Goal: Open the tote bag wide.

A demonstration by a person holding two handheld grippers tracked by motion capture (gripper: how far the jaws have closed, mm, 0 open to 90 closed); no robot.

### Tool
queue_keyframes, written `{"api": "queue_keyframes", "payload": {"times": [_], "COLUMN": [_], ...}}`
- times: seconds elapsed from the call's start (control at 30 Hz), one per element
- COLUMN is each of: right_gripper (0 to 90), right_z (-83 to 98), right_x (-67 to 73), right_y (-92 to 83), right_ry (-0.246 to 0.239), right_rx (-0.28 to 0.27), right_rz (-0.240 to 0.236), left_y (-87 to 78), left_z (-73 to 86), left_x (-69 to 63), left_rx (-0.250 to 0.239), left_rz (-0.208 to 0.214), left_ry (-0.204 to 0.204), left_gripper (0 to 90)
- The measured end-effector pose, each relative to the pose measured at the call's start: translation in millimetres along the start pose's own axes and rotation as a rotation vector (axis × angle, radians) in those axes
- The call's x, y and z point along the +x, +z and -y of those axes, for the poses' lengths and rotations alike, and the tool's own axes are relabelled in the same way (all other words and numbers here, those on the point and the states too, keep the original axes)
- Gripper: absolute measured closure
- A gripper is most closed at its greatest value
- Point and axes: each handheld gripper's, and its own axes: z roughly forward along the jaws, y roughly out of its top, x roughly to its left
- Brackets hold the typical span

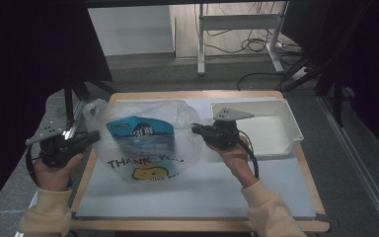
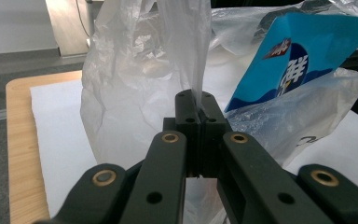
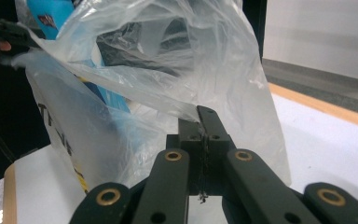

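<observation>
A clear plastic bag [image 1: 143,148] printed "THANK YOU" with a yellow face stands on the white mat, holding a blue snack packet [image 1: 139,129]. My left gripper [image 1: 94,137] is at the bag's left edge, shut on a fold of the film [image 2: 186,60]. At the bag's right edge, my right gripper [image 1: 196,130] is shut on the film too [image 3: 200,84]. In the left gripper view the blue packet [image 2: 303,51] shows through the bag. The right gripper view catches a strip of the packet [image 3: 51,14] at upper left.
A white tray [image 1: 291,129] sits at the back right of the mat [image 1: 197,192], just behind my right hand. The wooden table edge [image 1: 79,192] runs along the left. Desk legs and cables [image 1: 246,44] stand on the floor beyond the table.
</observation>
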Motion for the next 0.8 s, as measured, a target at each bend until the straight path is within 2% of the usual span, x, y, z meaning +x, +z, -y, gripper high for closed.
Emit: {"api": "queue_keyframes", "payload": {"times": [0.17,0.53,0.8], "right_gripper": [88.6,88.6,88.6], "right_z": [11.6,23.4,28.6], "right_x": [-1.6,-2.4,0.6], "right_y": [7.6,9.2,11.0], "right_ry": [0.015,0.032,0.015], "right_rx": [0.020,0.036,0.065], "right_rz": [-0.005,-0.004,0.008], "left_y": [5.3,5.5,9.4], "left_z": [3.6,10.8,19.9], "left_x": [1.0,2.8,5.4], "left_rx": [0.017,0.035,0.058], "left_rz": [-0.001,-0.002,0.003], "left_ry": [-0.004,-0.012,-0.029], "left_gripper": [89.7,89.7,89.8]}}
